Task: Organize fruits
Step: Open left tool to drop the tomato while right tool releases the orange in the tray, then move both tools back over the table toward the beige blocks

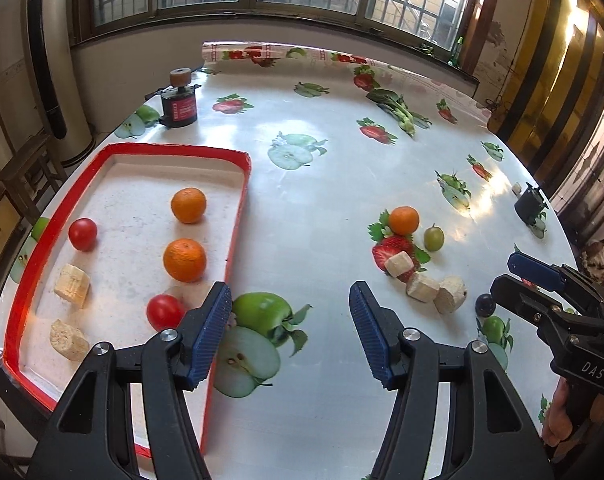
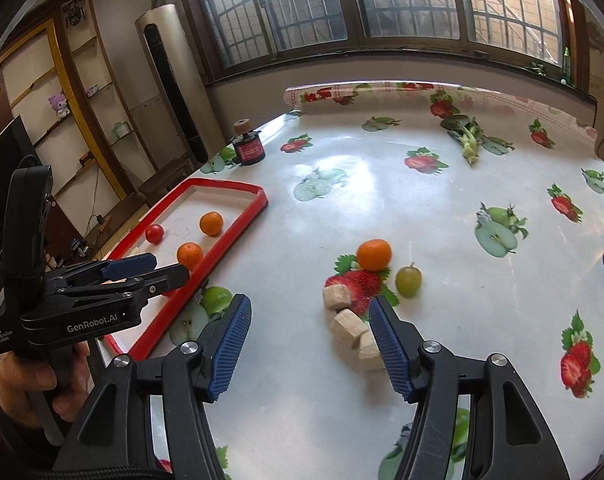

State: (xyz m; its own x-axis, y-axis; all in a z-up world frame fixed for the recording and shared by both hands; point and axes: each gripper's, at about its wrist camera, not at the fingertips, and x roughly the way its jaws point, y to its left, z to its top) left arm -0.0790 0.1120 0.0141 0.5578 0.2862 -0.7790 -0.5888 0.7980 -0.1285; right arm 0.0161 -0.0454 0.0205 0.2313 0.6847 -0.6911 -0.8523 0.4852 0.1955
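My left gripper (image 1: pixel 290 332) hangs with jaws apart and nothing between them, over the tablecloth (image 1: pixel 322 200) just right of the red-rimmed tray (image 1: pixel 238 216). The tray holds two oranges (image 1: pixel 184 260), two tomatoes (image 1: pixel 83 233) and two pale chunks (image 1: pixel 72 285). My right gripper (image 2: pixel 308 344) is likewise parted and empty, near the loose group to the right: one orange (image 2: pixel 374 255), a green grape (image 2: pixel 408 281) and three pale chunks (image 2: pixel 336 297). A dark berry (image 1: pixel 485 305) lies nearest.
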